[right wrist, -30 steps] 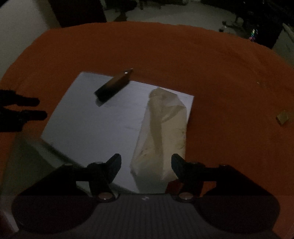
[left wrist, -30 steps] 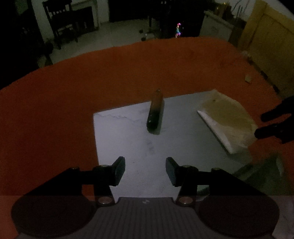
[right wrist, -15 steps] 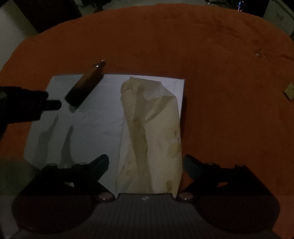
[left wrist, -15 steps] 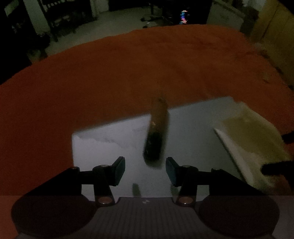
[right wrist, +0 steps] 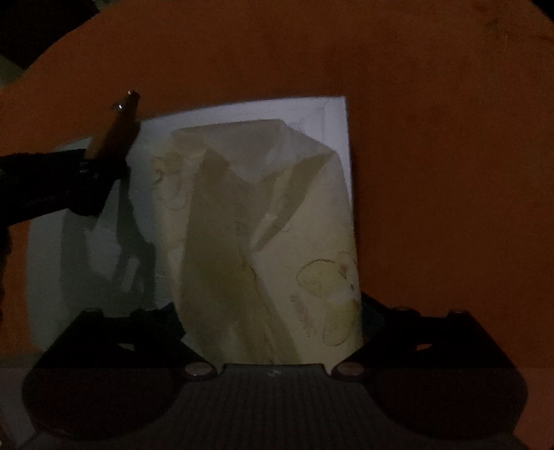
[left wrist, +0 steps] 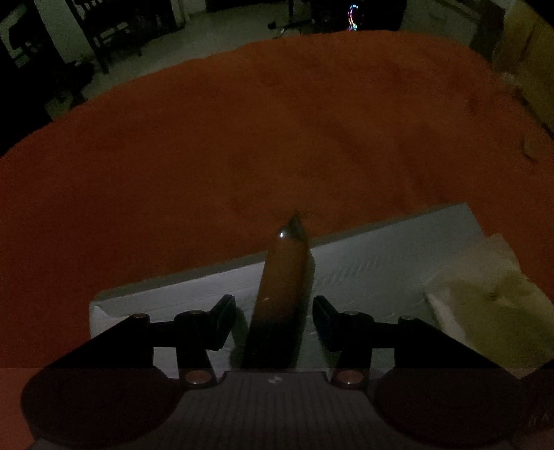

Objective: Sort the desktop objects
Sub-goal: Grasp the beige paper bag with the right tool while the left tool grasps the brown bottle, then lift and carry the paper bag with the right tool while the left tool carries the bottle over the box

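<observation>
- The slim brown tapered pen-like stick lies on the white sheet at lower centre; it looks stiff, light and smooth, so best taken mid-barrel.
- The left gripper points steeply down, its fingers parted astride the stick, not touching.
- The crumpled cream paper wrapper looks soft and crushable; the right gripper has just spread its fingers wide around the wrapper's near end.

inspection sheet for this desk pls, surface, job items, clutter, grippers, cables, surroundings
surface: orange cloth under a white sheet
job's things: brown pen-like tube and crumpled yellowish paper, both lying on the sheet
clutter: small scrap on the cloth, far right
grippers: left hand-held gripper open astride the tube, pads clear; right hand-held gripper has just been opening, wide around the paper
cables: nothing seen
surroundings: dim room, chair, coloured light
</observation>
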